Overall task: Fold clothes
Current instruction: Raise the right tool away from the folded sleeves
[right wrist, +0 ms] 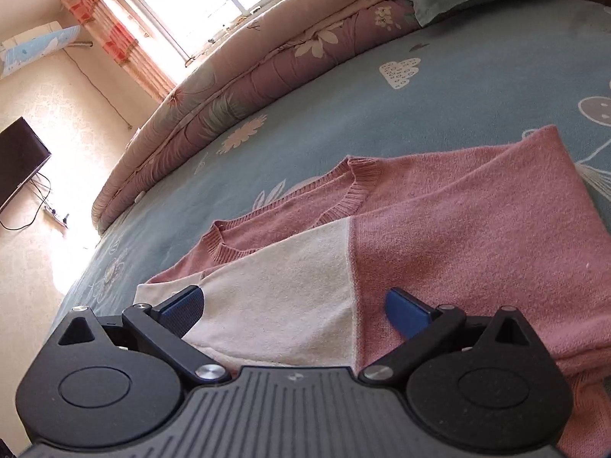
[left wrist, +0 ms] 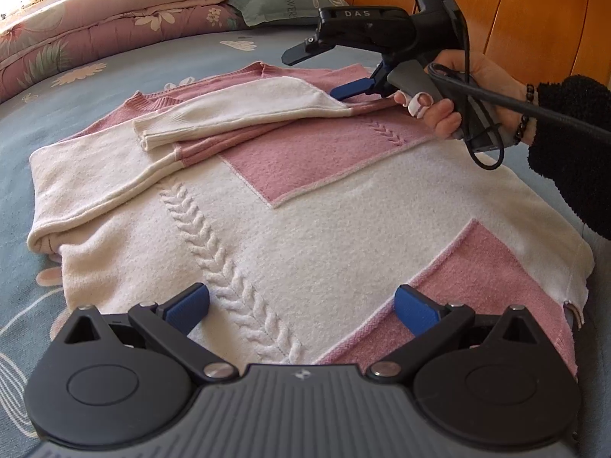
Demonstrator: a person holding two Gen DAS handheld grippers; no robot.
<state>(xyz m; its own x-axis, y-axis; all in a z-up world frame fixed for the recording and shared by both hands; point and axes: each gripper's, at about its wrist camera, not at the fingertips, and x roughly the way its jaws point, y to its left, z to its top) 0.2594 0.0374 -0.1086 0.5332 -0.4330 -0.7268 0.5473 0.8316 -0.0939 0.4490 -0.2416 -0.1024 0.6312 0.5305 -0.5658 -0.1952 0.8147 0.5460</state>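
Left wrist: right gripper [left wrist: 324, 72] reads "DAS".

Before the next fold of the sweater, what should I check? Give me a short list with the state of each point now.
1. Both sleeves folded across the sweater: ok.
2. Left gripper open above the hem: ok.
3. Right gripper open over the white sleeve: ok.
4. Fabric caught in either gripper's fingers: none seen, ok.
5. Sweater lying flat on the bed sheet: ok.
6. Sweater's underside smooth: cannot tell.
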